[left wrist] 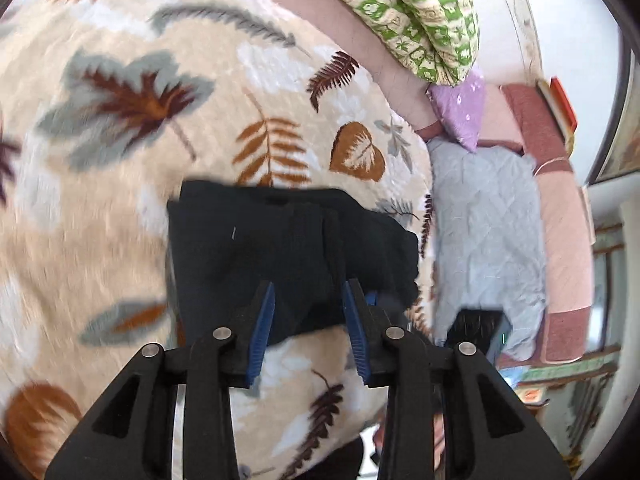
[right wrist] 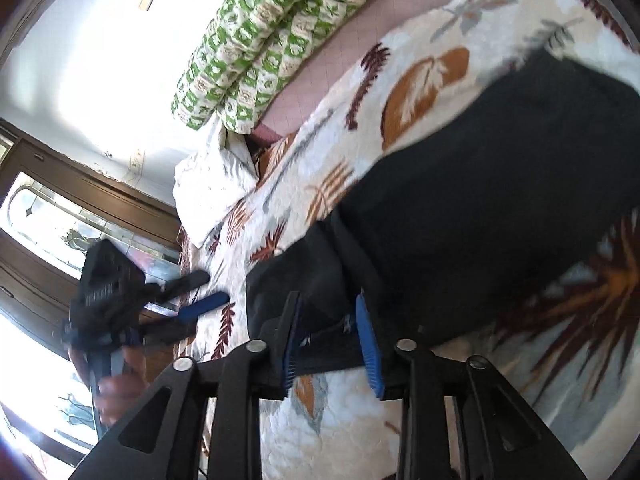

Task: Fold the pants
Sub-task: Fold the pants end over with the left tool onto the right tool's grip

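The left hand-held gripper (left wrist: 308,316) had its 2 blue-padded fingers spread apart over the near edge of the black pants (left wrist: 280,248), with dark cloth showing between them but no pinch visible. The right hand-held gripper (right wrist: 334,336) was likewise parted, straddling a fold of the pants (right wrist: 480,200) without closing on it, and in its view the left hand-held gripper (right wrist: 132,300) hung off the bed's edge, apart from the garment. The pants lay as a compact dark rectangle on the leaf-patterned blanket (left wrist: 120,140) covering the bed, toward its near edge. A green patterned quilt (left wrist: 420,20) sat rolled at the bed's far edge, well apart. Judging from the tidy, layered shape, the folding looked largely done; at most 1 final fold or some smoothing seemed to remain, though motion blur hid the exact layering.
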Demonstrator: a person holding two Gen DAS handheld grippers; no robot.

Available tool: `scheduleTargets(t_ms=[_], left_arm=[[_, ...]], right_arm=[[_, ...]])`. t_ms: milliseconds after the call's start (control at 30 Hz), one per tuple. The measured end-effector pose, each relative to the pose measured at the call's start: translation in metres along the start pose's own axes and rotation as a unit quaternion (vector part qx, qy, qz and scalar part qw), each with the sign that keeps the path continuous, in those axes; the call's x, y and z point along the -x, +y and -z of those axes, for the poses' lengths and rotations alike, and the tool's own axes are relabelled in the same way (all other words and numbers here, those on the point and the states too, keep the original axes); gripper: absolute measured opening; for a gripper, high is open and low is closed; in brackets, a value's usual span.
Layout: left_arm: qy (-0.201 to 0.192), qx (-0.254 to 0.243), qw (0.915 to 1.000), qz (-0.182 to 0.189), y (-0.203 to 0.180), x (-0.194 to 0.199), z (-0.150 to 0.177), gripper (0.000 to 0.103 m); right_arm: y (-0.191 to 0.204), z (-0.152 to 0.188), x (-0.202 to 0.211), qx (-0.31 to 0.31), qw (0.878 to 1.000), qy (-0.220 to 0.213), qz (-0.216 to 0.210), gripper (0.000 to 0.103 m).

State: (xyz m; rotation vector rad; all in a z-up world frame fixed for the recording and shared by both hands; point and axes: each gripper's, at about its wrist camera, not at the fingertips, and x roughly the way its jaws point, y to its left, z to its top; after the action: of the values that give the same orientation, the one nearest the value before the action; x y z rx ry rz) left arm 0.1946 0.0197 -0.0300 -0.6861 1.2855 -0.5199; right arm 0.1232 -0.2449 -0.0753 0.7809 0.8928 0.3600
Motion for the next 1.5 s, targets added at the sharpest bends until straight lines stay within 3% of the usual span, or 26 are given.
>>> scheduleTargets(t_ms=[133,267,500,600,700,800,867,967,1033,1100,1233,1267,1400,1500], left_arm=[[0.008,0.031,0.9991,0.027,0.01,-0.008,0.023,0.033],[-0.041,0.083,0.9943,0.052,0.017,-0.004,0.049,0.033],[-0.094,0.231,0.9651,0.081,0.029,-0.025,0.071,0.033],[-0.115,0.247,0.9595,0.07,0.03,-0.028,0.063,0.033],[-0.128,0.26,0.9551,0.064,0.037,-0.036,0.053,0.033],[-0.099,0.265,0.9575,0.053,0.042,-0.054,0.048,0.029],[-0.076,0.26,0.9613,0.052,0.04,-0.065,0.049,0.009],[-0.066,0.238,0.9677,0.049,0.032,-0.071,0.05,0.008],[-0.057,0.235,0.9694,0.042,0.033,-0.078,0.051,0.008],[-0.04,0.254,0.9657,0.036,0.044,-0.089,0.055,0.006],[-0.029,0.265,0.9617,0.066,0.057,-0.092,0.057,0.003],[-0.023,0.249,0.9662,0.063,0.053,-0.086,0.057,0.003],[-0.061,0.176,0.9814,0.048,0.033,-0.05,0.063,0.003],[-0.112,0.176,0.9773,0.039,0.033,-0.03,0.061,0.008]], right_arm=[[0.006,-0.026,-0.024,0.007,0.999,0.029,-0.013,0.036],[0.014,-0.039,-0.049,0.025,0.998,0.061,0.007,0.038],[0.027,-0.058,-0.096,0.061,0.991,0.121,0.023,0.039],[0.028,-0.061,-0.105,0.086,0.987,0.133,0.038,0.044],[0.026,-0.067,-0.117,0.078,0.985,0.149,0.025,0.044],[0.019,-0.069,-0.121,0.075,0.984,0.16,0.013,0.038],[0.018,-0.069,-0.121,0.092,0.982,0.161,0.029,0.009],[0.02,-0.072,-0.112,0.102,0.982,0.157,0.03,0.003],[0.022,-0.078,-0.097,0.1,0.986,0.133,0.018,0.003],[0.022,-0.079,-0.089,0.098,0.987,0.124,0.024,0.003],[0.01,-0.068,-0.102,0.12,0.98,0.141,0.077,0.003],[0.007,-0.066,-0.106,0.124,0.979,0.141,0.083,0.002],[0.012,-0.071,-0.096,0.105,0.984,0.135,0.056,0.009],[0.017,-0.073,-0.076,0.1,0.985,0.134,0.034,0.016]])
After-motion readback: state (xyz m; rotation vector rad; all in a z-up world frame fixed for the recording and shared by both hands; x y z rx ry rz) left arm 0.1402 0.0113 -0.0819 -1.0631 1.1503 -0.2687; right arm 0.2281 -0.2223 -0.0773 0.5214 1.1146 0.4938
